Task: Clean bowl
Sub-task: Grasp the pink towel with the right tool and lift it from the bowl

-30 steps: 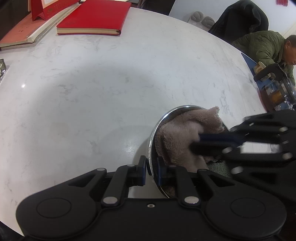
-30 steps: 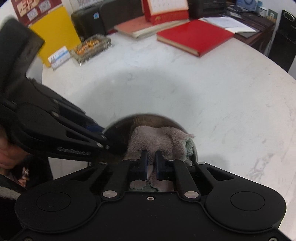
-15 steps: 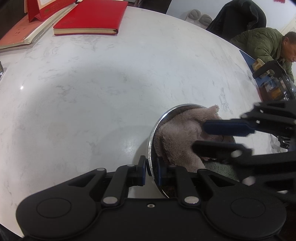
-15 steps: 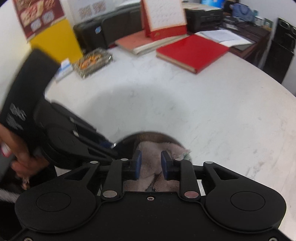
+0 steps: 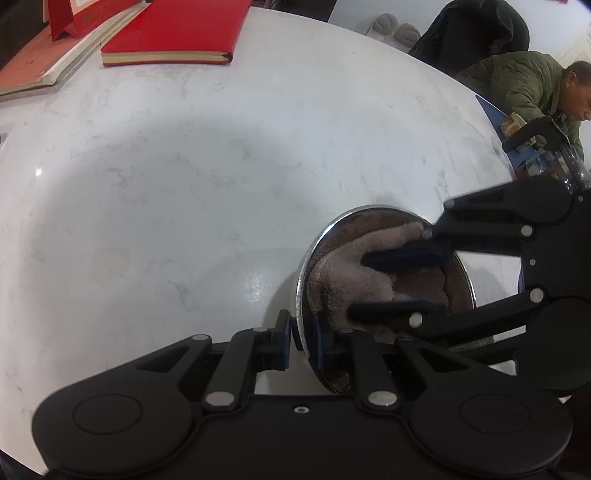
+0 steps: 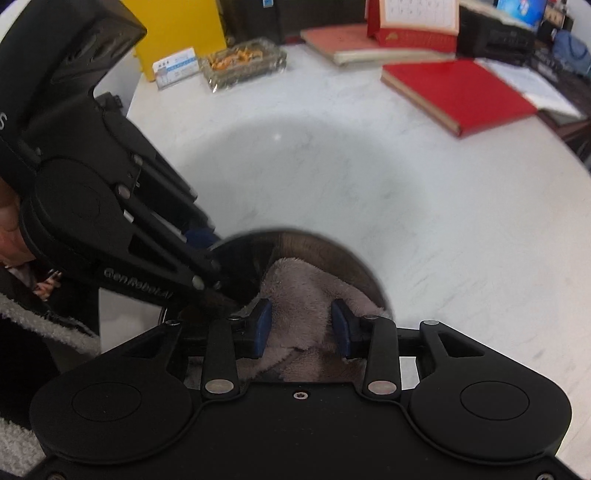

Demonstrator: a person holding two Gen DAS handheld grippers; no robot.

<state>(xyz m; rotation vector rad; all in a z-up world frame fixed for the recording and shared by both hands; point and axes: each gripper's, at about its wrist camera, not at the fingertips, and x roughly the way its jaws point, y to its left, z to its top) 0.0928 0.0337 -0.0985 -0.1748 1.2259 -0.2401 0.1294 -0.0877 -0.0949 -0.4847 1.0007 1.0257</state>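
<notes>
Left gripper: jaws narrow, pinching the near rim of the steel bowl, one pad outside the wall and one inside. The bowl stands on the white marble table, at about 4 o'clock of the left wrist view and just beyond the fingers at 6 o'clock of the right wrist view.

Right gripper: enters the bowl from 3 o'clock in the left wrist view. Its jaws stand partly apart and have just been closing, with the brownish plush cloth between them; the blue pads sit at the folds without clearly pressing them. The cloth fills most of the bowl's interior.

Surroundings: a red hardcover book and a paler book lie at 11 o'clock of the left wrist view, well apart from the bowl. A glass dish of small items stands at 11 o'clock of the right wrist view. A seated person in a green jacket appears at 2 o'clock, beside a glass pot.
</notes>
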